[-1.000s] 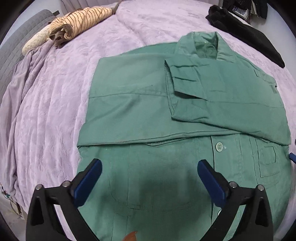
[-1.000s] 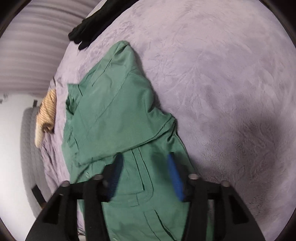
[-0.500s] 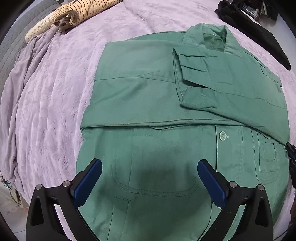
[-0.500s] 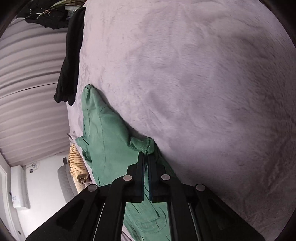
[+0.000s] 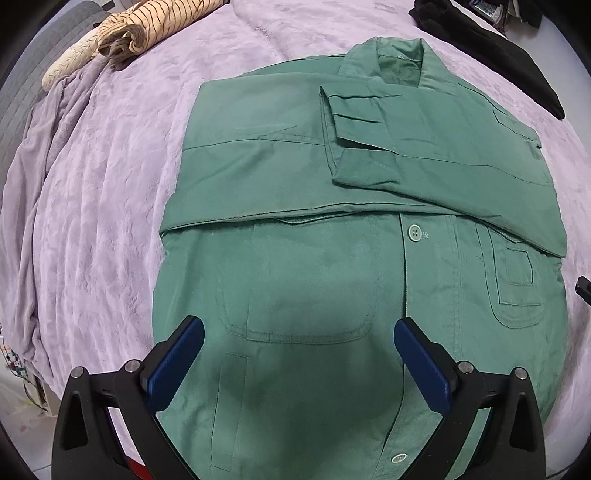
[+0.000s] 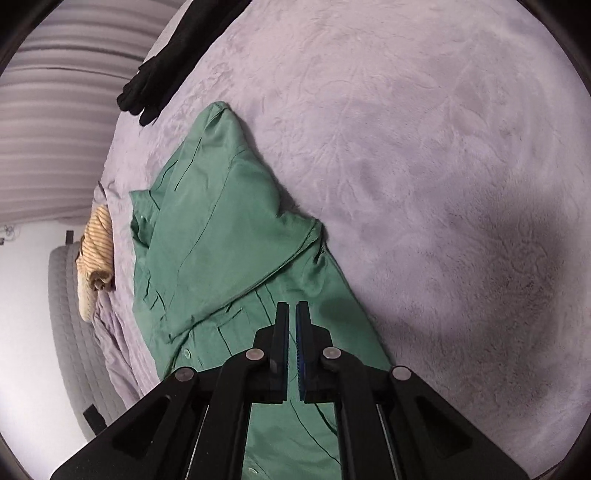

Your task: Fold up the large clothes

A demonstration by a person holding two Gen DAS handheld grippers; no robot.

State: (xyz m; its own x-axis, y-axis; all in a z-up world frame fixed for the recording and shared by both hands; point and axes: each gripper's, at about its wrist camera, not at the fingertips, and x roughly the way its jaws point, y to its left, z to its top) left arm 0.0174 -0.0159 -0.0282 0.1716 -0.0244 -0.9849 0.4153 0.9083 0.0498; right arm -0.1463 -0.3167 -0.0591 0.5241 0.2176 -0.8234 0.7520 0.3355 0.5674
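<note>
A large green button-up shirt [image 5: 303, 206] lies flat on the lilac bedspread [image 5: 92, 192], both sleeves folded across its chest and the collar at the far end. My left gripper [image 5: 295, 354] hangs open over the shirt's lower front, above a patch pocket, holding nothing. In the right wrist view the same shirt [image 6: 221, 236] runs from lower centre to upper left. My right gripper [image 6: 291, 310] is shut with its blue pads nearly touching, over the shirt's right side edge; no cloth shows between them.
A striped beige garment [image 5: 140, 26] lies bunched at the far left of the bed. A black garment [image 5: 491, 51] lies at the far right. A grey quilted headboard [image 6: 70, 314] borders the bed. Bare bedspread [image 6: 443, 184] spreads right of the shirt.
My right gripper closed from open, then swung back over the shirt's side edge. My left gripper drew back toward the hem, staying open.
</note>
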